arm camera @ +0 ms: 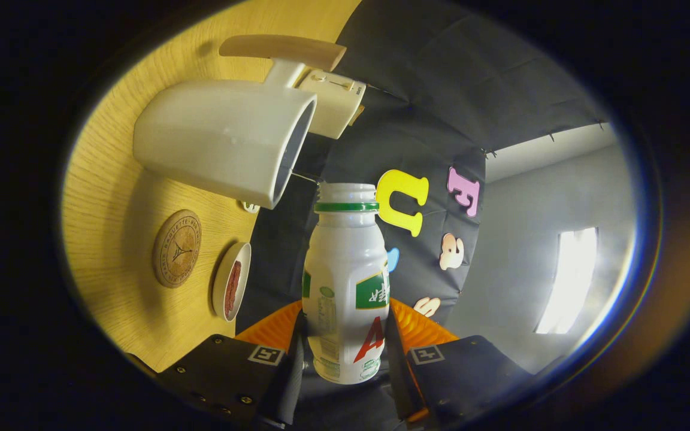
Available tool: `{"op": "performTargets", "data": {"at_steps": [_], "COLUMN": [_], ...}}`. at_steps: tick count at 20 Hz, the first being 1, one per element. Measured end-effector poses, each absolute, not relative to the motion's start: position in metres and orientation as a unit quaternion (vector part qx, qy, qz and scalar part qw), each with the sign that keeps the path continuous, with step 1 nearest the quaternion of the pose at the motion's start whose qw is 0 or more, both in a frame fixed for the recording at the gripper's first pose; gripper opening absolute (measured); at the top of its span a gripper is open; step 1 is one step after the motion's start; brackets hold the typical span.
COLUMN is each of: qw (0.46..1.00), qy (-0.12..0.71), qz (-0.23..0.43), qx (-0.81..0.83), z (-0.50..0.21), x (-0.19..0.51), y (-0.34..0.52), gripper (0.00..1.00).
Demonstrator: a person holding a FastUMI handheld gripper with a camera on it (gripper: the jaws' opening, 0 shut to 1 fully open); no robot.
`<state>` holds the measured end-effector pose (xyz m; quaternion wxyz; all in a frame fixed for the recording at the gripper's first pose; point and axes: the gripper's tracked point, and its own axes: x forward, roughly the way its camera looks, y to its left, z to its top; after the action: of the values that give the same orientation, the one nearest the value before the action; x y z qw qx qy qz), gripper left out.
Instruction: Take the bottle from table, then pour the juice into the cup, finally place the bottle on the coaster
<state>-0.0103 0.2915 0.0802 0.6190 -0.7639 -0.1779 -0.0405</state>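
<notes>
Fingers [405, 335] of the gripper [345, 344] are standing apart by the width of the bottle [345, 281] and are pressing on its lower body from both sides, so the tongs are clamped on it. The bottle is sitting between the two fingers, with its base nearest the camera and its neck pointing forward along them.

The bottle is showing a pale plastic body with a green-and-white label and a red mark near the base. A green ring is circling the neck, and the threaded mouth above it is standing uncapped. Whether any juice is flowing cannot be told.

The whole view is rolled to one side, so the wooden table [111, 197] is appearing as an upright surface beside the bottle. Just beyond the bottle's mouth, the white cup [219, 140] is standing on the table with its open rim facing toward the bottle neck; the mouth is lying near the rim but apart from it. A wooden handle [282, 51] is projecting from the cup.

Farther along the table, the round wooden coaster [176, 248] is lying flat, and a small white dish [231, 289] with dark red contents is resting just beside it. A cream-coloured box [336, 102] is sitting behind the cup.
</notes>
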Motion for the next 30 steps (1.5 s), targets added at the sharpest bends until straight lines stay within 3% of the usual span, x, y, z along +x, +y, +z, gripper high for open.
{"op": "performTargets", "data": {"at_steps": [30], "qw": [0.511], "qy": [-0.238], "qz": [-0.04], "qx": [-0.825], "z": [0.086], "x": [-0.021], "y": [0.316], "gripper": [0.61]}}
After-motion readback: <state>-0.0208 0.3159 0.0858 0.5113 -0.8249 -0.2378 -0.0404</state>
